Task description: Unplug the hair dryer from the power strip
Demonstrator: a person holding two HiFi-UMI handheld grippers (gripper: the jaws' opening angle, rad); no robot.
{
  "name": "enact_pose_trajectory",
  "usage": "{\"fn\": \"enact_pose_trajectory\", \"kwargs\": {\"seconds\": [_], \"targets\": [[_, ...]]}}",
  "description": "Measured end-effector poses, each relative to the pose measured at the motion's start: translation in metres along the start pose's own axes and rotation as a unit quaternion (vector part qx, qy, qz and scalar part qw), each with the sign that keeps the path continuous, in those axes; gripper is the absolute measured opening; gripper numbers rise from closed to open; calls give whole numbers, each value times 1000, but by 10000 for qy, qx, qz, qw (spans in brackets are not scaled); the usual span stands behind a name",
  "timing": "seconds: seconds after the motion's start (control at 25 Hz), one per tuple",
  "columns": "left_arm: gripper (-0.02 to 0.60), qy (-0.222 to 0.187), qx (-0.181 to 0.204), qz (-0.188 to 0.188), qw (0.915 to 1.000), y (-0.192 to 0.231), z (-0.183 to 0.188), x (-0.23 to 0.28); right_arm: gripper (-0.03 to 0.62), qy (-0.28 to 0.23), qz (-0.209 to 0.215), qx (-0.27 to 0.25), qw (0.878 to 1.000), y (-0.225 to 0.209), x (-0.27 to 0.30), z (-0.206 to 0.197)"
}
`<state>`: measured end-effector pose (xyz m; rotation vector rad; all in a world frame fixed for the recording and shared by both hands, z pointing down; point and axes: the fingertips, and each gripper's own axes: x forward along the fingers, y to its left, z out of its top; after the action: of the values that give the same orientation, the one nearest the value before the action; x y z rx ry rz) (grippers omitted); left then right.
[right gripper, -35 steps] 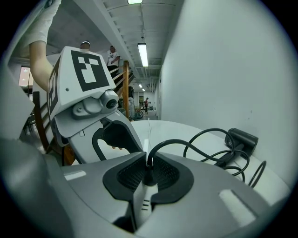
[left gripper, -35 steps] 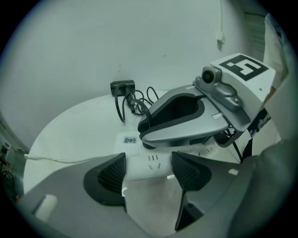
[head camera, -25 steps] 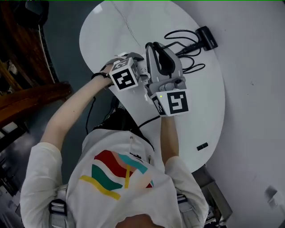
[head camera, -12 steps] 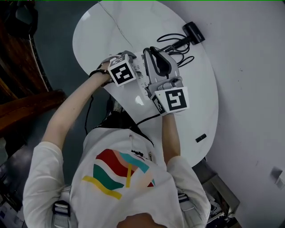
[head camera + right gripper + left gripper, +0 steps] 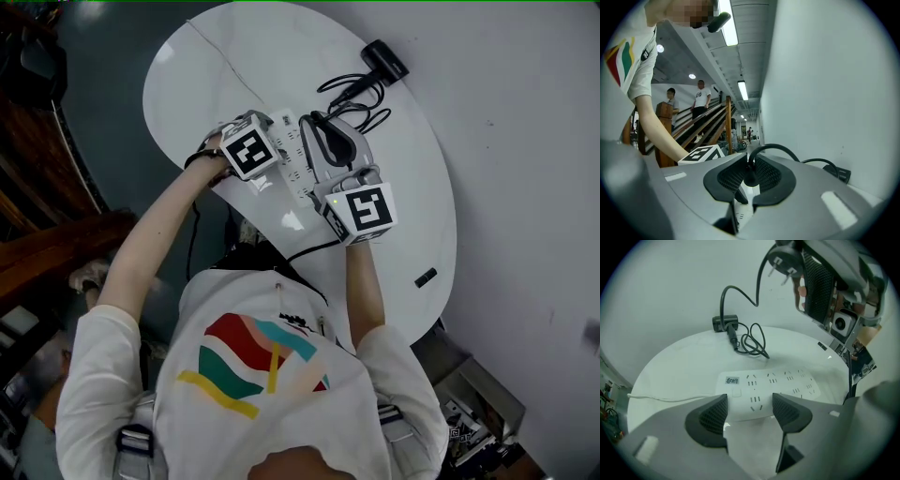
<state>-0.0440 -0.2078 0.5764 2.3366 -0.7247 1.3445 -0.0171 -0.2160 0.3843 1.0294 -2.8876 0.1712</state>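
- The hair dryer (image 5: 384, 61) is black and compact. It lies on the far right part of the white oval table (image 5: 206, 56), close to the wall.
- Its black cable (image 5: 752, 341) lies in loose loops on the tabletop between the dryer and the power strip (image 5: 773, 385). From there it rises in an arc to the plug (image 5: 783, 262).
- The plug is black, with bare metal prongs showing underneath. It hangs in the air above the strip, clear of the sockets.
- The right gripper (image 5: 749, 180) is clamped on the plug. In the right gripper view its two ribbed pads (image 5: 729, 176) are closed on the plug body, and the cable curves up and away to the right from between them.
- The power strip is long and white and lies flat near the middle of the table. Along its top are rows of socket slots, with a small printed label and a square button at its left end. Its thin white cord (image 5: 670, 398) runs off to the left across the table.
- The left gripper (image 5: 750, 411) has its jaws wide apart and grips nothing. It is low over the near edge of the strip, and that edge shows in the gap between the pads. Whether the pads touch the strip cannot be made out.
- In the head view the two grippers are side by side over the strip, the left one just left of the right.
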Motion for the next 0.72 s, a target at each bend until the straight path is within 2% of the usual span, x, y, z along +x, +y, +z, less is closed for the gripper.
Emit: {"fn": "enact_pose_trajectory", "kwargs": {"seconds": [0.24, 0.32, 0.48, 0.64, 0.72], "targets": [[301, -13, -91, -18, 10000, -2, -4, 3, 64, 356, -169, -35, 9992, -5, -23, -16], [301, -12, -34, 19, 10000, 0, -1, 4, 64, 443, -329, 17, 9985, -13, -32, -22], [301, 36, 112, 351, 9993, 13, 4, -2, 64, 720, -688, 102, 9950, -29, -51, -40], [301, 37, 135, 387, 9992, 15, 5, -2, 66, 1065, -1049, 228, 9885, -45, -66, -62], [301, 67, -2, 275, 9996, 11, 1, 3, 65, 1273, -1225, 290, 9839, -55, -73, -77]]}}
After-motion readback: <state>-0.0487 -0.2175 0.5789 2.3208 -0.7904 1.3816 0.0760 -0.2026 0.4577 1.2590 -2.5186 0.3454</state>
